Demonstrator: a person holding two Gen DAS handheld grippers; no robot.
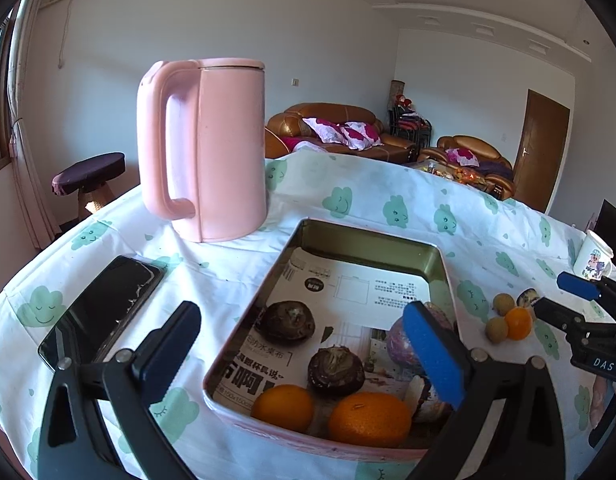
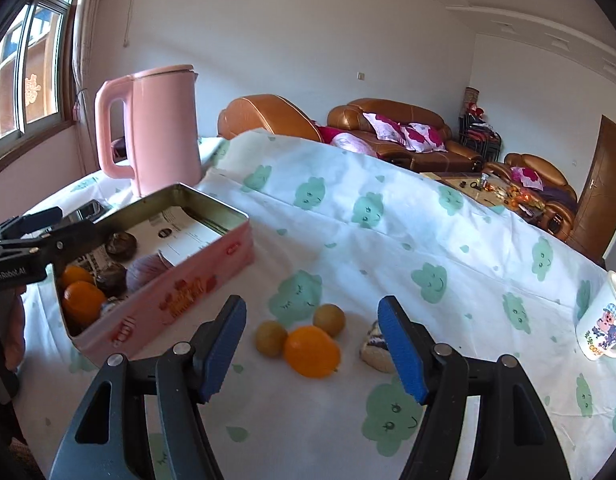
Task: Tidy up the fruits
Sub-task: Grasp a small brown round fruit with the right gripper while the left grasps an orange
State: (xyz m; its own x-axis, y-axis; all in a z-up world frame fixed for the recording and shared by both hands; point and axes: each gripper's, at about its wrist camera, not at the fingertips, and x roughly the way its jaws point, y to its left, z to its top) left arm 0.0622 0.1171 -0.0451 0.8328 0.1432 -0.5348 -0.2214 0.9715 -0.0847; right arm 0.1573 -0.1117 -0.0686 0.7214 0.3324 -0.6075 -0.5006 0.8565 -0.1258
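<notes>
Both pairs of fingers are spread wide, and nothing is held between them. The left gripper (image 1: 304, 354) is poised over the near end of the tin (image 1: 296, 240), with its right finger (image 1: 431, 354) seen in front of a purple fruit (image 1: 397, 342). The right gripper (image 2: 311, 346) is held above the cloth (image 2: 387, 216), just short of the loose fruit.

Inside the tin, which is lined with printed paper (image 1: 359, 288), two oranges (image 1: 369, 418) are seen at the near wall. Two dark brown fruits (image 1: 335, 370) lie behind them, one well toward the middle. The purple fruit rests against the right wall; a pale, mottled piece beside it is partly hidden by the finger and cannot be identified.

Outside, to the right of the tin, a small orange (image 2: 311, 352) is touched by two brown round fruits (image 2: 271, 338), one on its left and one behind. A pale piece with purple mottling (image 2: 373, 346) lies just beside them, partly covered by the right finger (image 2: 401, 350).

A pink kettle (image 1: 212, 148) stands behind the tin, a phone (image 1: 102, 312) lies to its left, and a cartoon cup (image 2: 601, 330) is set near the table's right edge.
</notes>
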